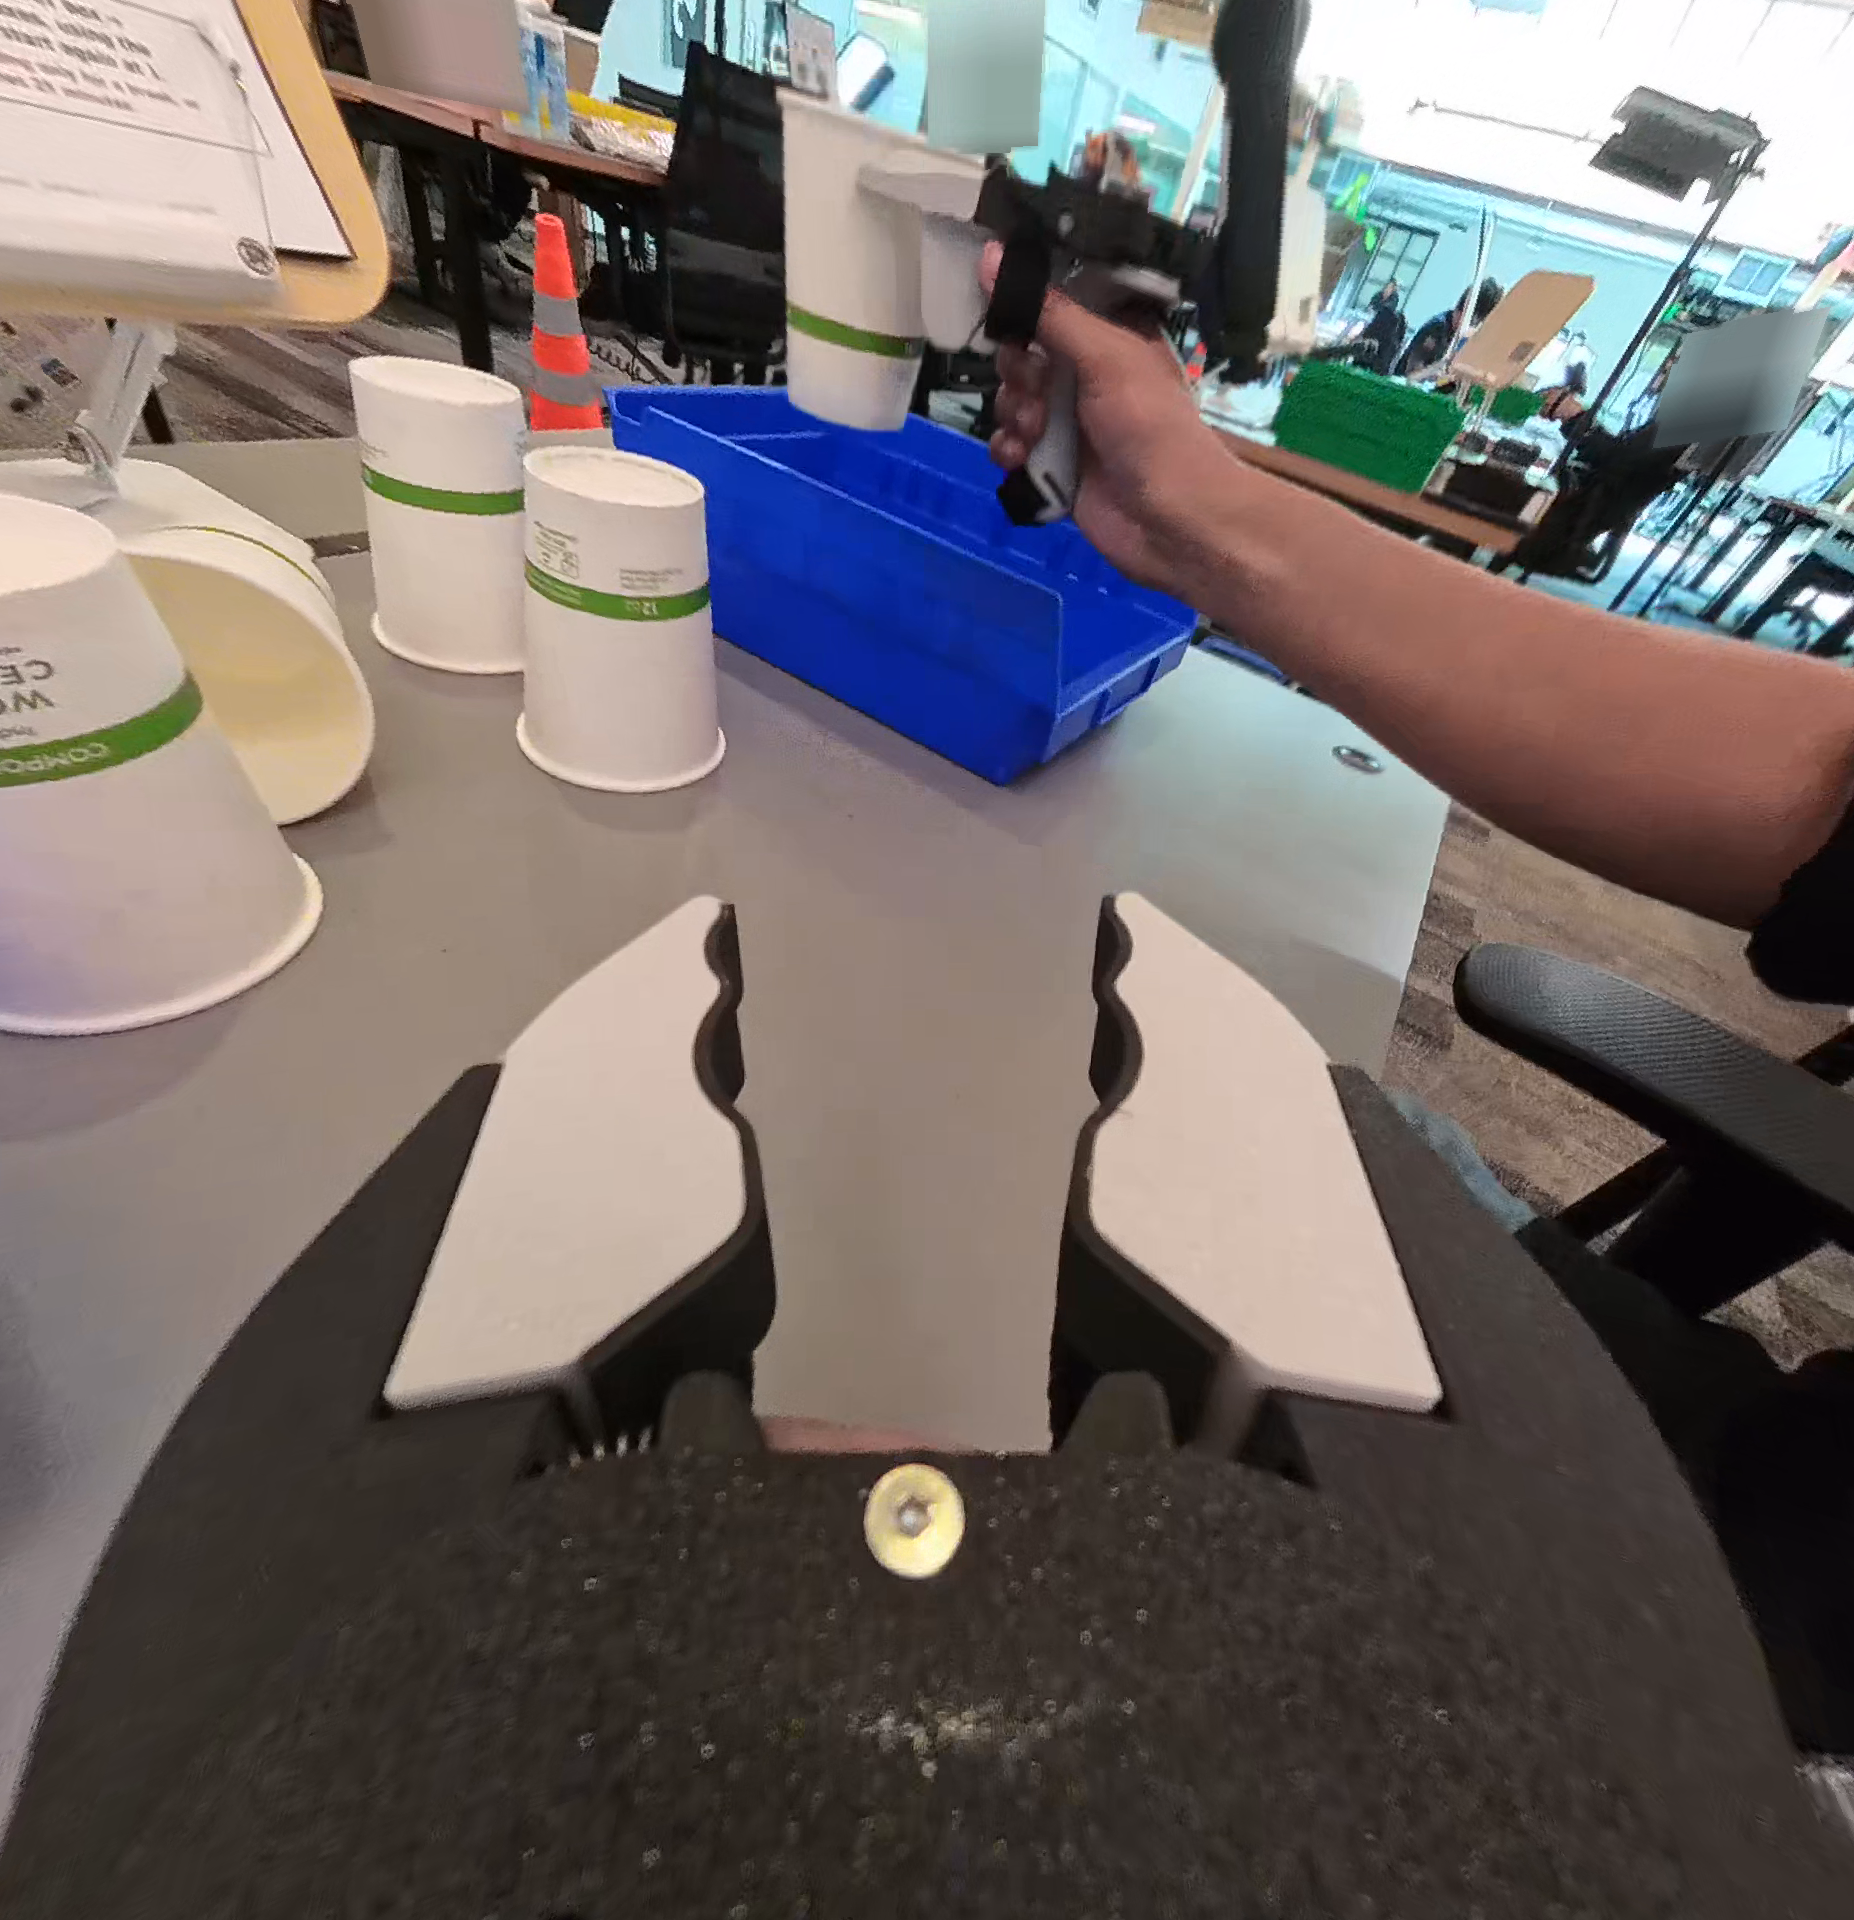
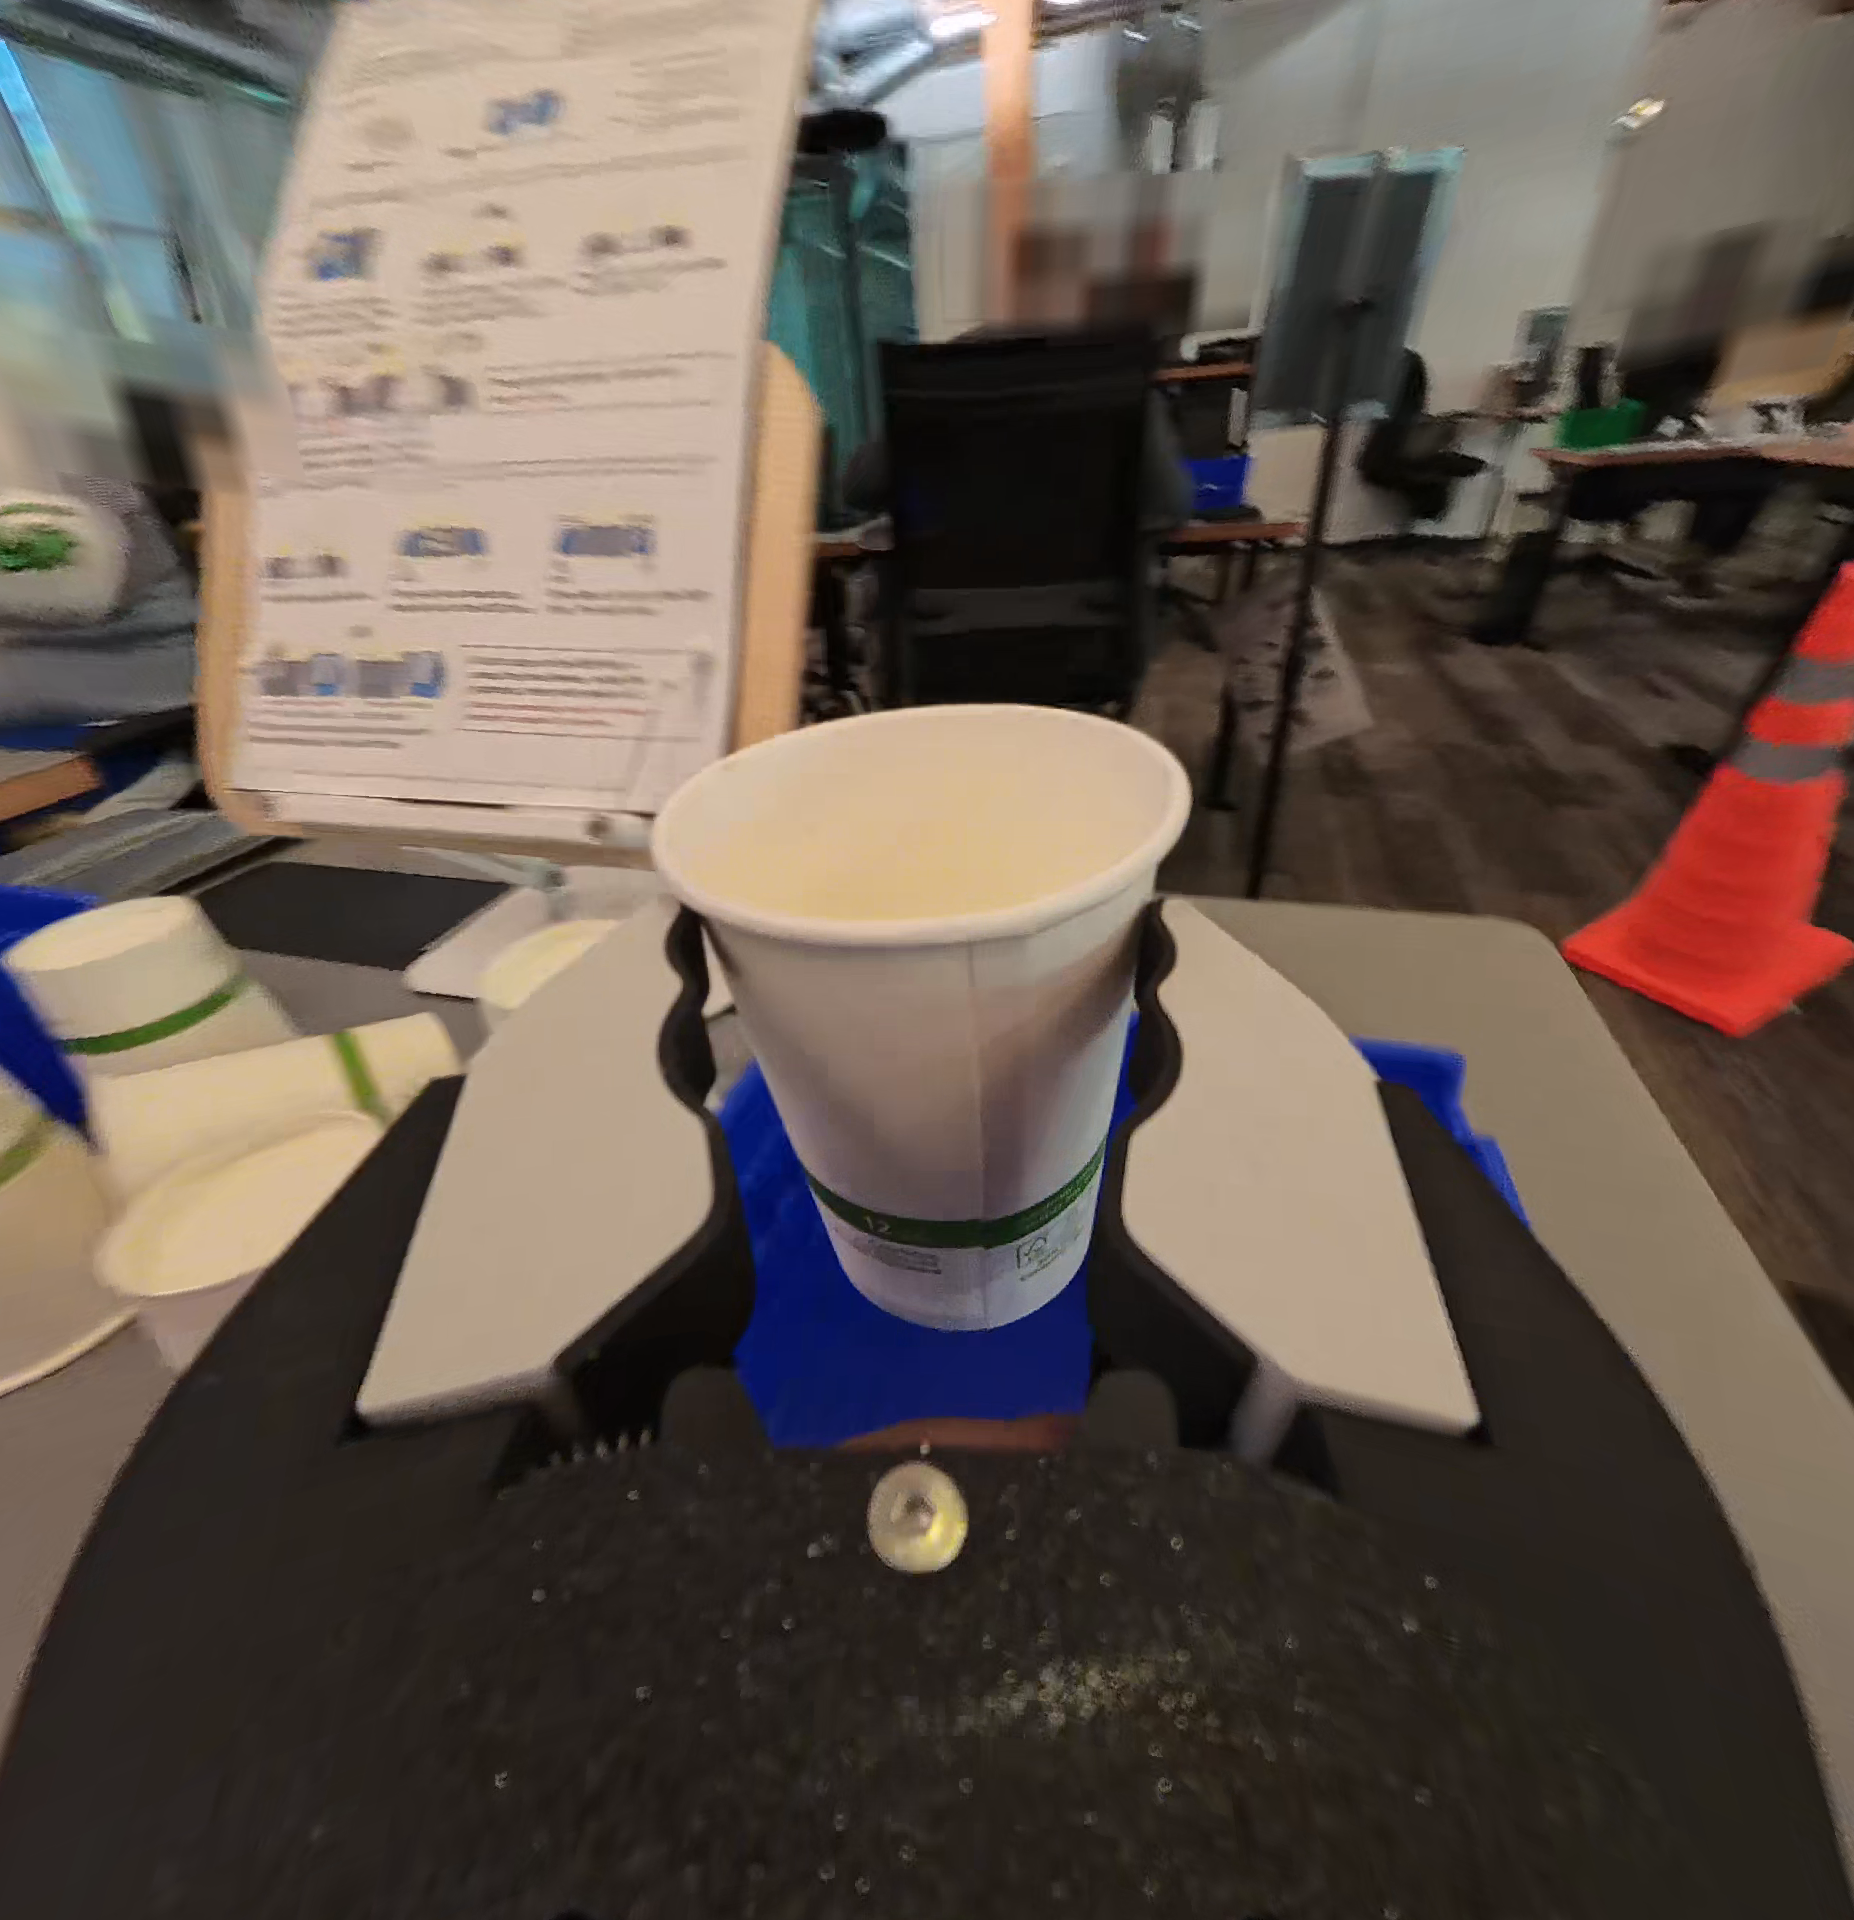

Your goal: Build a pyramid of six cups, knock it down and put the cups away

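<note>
I am putting cups away: my right gripper [image 2: 918, 1023] has its jaws pinching an upright cup [image 2: 928, 997] above the blue bin [image 1: 902, 582]; next, lowering and releasing it inside. My left gripper [image 1: 918, 1013], jaws spread, hovers over the table [image 1: 902, 821].

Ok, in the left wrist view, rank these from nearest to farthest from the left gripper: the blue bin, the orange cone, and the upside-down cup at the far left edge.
From the left gripper:
1. Upside-down cup, close on the left.
2. Blue bin, farther back on the table, slightly right.
3. Orange cone, beyond the table's far edge.
</note>
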### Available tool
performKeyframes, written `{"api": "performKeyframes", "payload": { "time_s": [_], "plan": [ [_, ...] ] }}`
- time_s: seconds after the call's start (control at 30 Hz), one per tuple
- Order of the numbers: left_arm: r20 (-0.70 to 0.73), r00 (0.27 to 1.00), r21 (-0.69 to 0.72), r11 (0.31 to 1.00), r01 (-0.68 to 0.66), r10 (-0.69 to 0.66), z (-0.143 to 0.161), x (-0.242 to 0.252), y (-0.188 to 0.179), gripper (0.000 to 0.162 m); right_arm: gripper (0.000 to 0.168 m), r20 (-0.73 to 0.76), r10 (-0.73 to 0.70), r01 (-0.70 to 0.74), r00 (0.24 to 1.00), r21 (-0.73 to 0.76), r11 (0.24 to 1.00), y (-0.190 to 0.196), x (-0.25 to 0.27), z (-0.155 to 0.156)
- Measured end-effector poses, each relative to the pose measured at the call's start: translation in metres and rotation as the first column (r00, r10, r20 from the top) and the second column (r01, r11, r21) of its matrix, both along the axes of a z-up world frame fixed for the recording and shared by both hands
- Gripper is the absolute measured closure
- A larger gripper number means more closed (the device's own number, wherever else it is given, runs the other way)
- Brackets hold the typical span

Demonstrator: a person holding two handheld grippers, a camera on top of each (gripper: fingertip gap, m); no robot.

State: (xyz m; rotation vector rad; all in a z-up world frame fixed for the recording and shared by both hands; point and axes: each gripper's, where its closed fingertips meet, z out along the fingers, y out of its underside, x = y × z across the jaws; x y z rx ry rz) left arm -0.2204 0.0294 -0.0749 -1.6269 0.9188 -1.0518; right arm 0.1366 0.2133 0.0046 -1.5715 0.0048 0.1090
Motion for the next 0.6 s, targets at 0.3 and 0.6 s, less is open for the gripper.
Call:
{"api": "performKeyframes", "payload": {
  "time_s": [0.3,0.6],
  "plan": [
    [-0.073,0.997,0.055,0.998,0.028,-0.024,-0.012,0.005,-0.006,0.099,0.088,-0.013,-0.116,0.112,0.993,-0.181,0.977,0.03,0.031,-0.074],
    [-0.087,0.995,0.051,0.998,0.045,-0.04,-0.015,0.004,-0.006,0.099,0.088,-0.012,-0.111,0.099,0.994,-0.371,0.923,0.016,0.031,-0.105]
  ]
}}
